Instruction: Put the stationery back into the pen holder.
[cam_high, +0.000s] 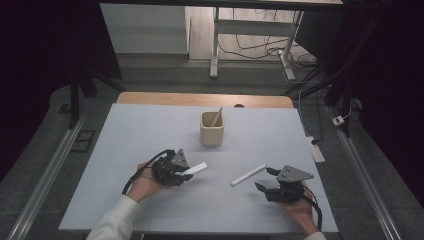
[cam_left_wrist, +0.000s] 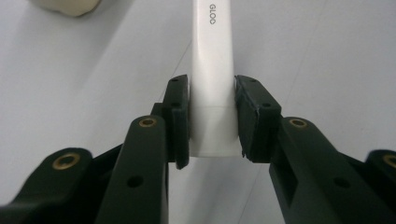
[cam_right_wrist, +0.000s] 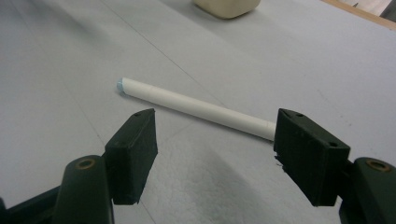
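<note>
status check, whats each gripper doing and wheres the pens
Left gripper shut on flat white pen. Right gripper open, round white pen lying on mat ahead. Cup upright mid-table, path clear.

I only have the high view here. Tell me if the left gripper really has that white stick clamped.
Observer: Yes. In the left gripper view both pads press the flat sides of the white stick.
Operator: Give me any marking on it.
Observer: It reads GLOO near its far end.
Operator: Now report the right gripper.
Observer: The right gripper is open, nothing between its jaws; the white pen lies on the table just beyond them, crosswise.
Operator: Describe the pen's tip.
Observer: Its left end in that view is pale blue.
</note>
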